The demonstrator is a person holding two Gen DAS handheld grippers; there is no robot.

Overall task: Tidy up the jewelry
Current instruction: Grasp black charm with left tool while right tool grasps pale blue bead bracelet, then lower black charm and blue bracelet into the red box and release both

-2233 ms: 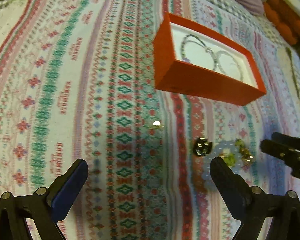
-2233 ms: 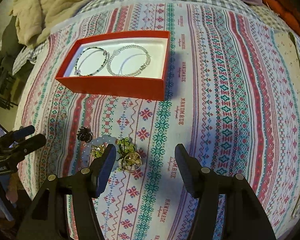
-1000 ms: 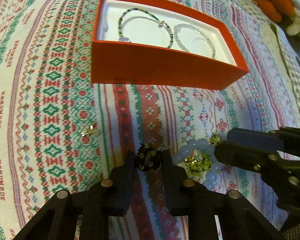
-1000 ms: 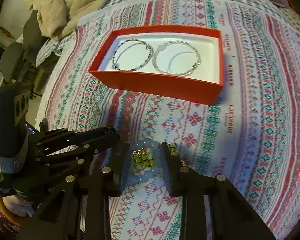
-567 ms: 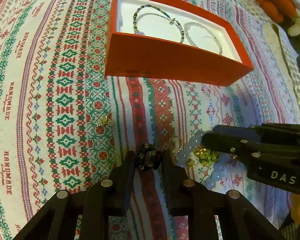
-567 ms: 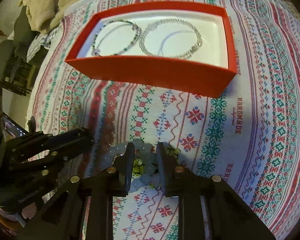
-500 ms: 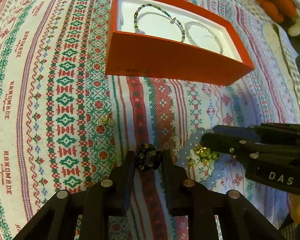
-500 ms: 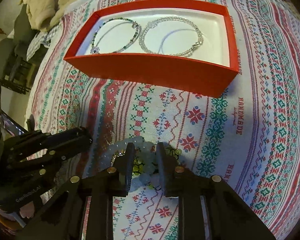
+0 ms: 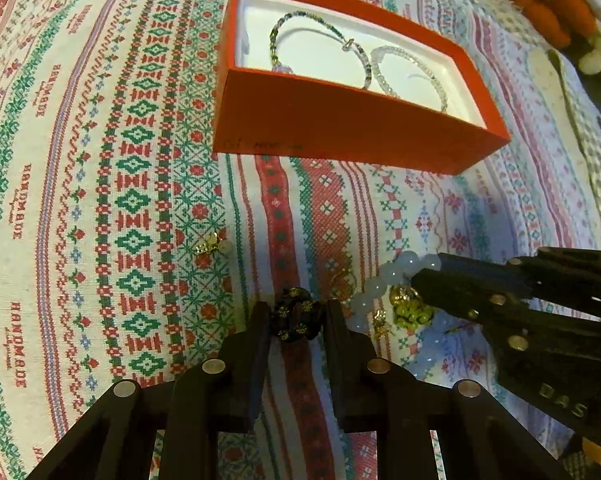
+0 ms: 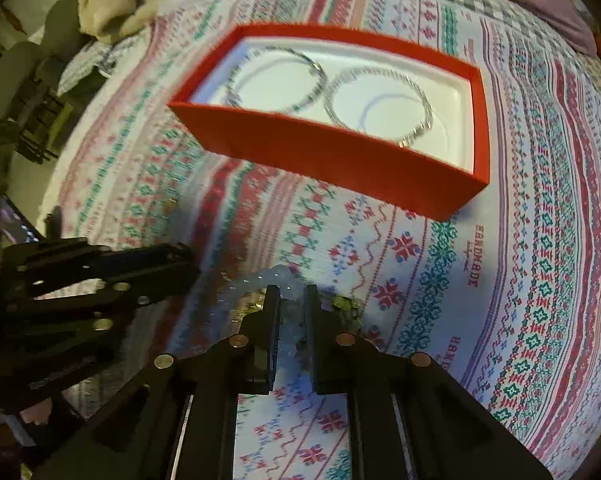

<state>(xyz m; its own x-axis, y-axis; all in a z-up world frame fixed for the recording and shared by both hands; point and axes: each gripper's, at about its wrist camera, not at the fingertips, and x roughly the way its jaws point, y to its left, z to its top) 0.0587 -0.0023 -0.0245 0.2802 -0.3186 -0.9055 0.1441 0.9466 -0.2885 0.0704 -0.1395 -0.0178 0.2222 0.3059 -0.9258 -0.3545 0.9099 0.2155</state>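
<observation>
- My left gripper [image 9: 296,318] has its jaws clenched on a dark beaded ring [image 9: 295,317] with small gold flowers, right at the fingertips, low over the patterned bedspread [image 9: 132,168].
- My right gripper [image 10: 291,300] has just been closing its jaws; they now pinch the pale blue bead bracelet [image 10: 278,276], whose beads curve out beyond the tips.
- In the left wrist view that bracelet [image 9: 384,284] lies just right of the ring, with yellow-green and gold earrings [image 9: 408,308] bunched against it under the right gripper's fingers [image 9: 452,286].
- A small gold earring [image 9: 210,243] lies alone on the bedspread, to the left of the ring.
- The red box [image 9: 352,128] sits farther off, open, with a dark bead bracelet [image 9: 320,46] on the left and a clear bead bracelet [image 9: 410,72] on the right of its white lining.
- The right wrist view is motion-blurred.
</observation>
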